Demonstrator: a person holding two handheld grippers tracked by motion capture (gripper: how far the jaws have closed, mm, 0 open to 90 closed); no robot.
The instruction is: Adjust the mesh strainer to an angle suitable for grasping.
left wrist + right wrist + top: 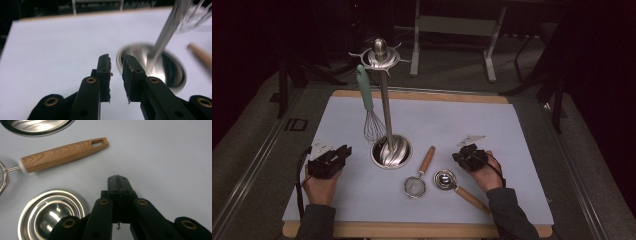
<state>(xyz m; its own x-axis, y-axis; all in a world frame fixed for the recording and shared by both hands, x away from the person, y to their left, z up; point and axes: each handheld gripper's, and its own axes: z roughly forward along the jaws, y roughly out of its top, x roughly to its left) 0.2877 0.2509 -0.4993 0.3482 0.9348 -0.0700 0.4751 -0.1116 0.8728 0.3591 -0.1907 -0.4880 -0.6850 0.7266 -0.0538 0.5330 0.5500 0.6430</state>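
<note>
Right gripper (117,178) view reveals the strainer handle's (63,153) hanging slot.

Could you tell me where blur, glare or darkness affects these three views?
High view: dark surroundings, lit white mat. Left gripper view: stand base and its pole smeared by blur, base glaring. Right gripper view: sharp wooden handle, bright glints in the measuring cup.

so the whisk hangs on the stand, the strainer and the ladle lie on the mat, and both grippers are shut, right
Not quite: only the right gripper is shut. The left gripper is open, a gap showing between its jaws in the left gripper view. The whisk does hang on the stand, and the strainer and ladle lie on the mat.
</note>
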